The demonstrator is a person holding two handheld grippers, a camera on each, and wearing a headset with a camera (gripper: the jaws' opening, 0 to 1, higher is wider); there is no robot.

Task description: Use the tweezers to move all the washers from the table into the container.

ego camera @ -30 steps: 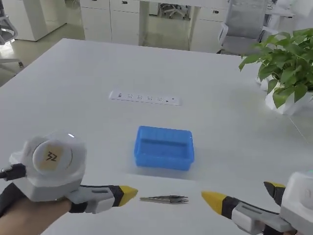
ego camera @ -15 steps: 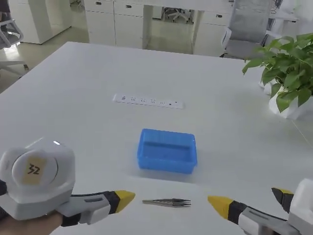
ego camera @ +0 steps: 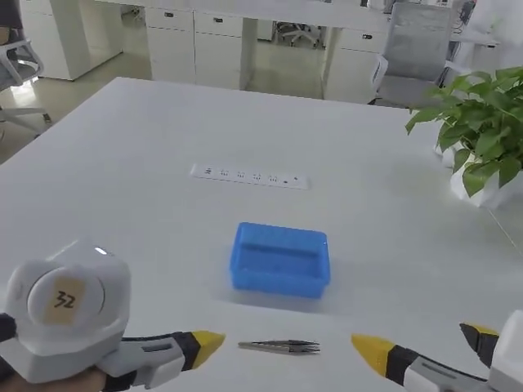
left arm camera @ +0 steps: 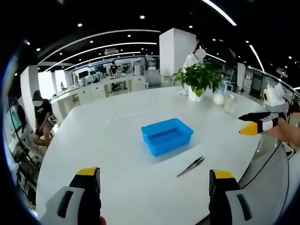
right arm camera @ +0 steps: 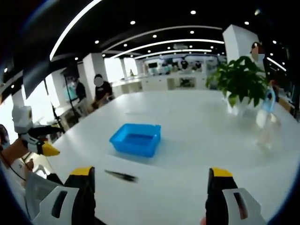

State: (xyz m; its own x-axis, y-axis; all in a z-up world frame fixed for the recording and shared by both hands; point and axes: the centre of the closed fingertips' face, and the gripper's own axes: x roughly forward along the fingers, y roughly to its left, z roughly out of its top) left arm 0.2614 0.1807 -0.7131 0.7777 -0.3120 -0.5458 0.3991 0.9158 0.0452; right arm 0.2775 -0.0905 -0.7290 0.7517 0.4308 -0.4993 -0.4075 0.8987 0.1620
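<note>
Slim metal tweezers [ego camera: 279, 347] lie flat on the white table [ego camera: 122, 163], just in front of a blue rectangular container [ego camera: 279, 260]. My left gripper [left arm camera: 154, 174] is open, its jaws wide apart, and the tweezers [left arm camera: 191, 166] lie ahead of it to the right. In the head view one of its yellow fingertips [ego camera: 208, 340] sits left of the tweezers. My right gripper [ego camera: 423, 341] is open too, to the right of the tweezers. From the right gripper [right arm camera: 150, 172] the tweezers [right arm camera: 121, 176] and the container [right arm camera: 136, 138] lie ahead on the left.
A white power strip [ego camera: 249, 176] lies beyond the container. A potted plant [ego camera: 482, 131] stands at the table's right edge, with a bottle [right arm camera: 265, 133] near it. Chairs and cabinets stand past the far edge. People are in the room behind.
The head camera has shifted, so the table's contents sit lower in the picture. Both grippers stay open on either side of the tweezers. Nothing was picked up.
</note>
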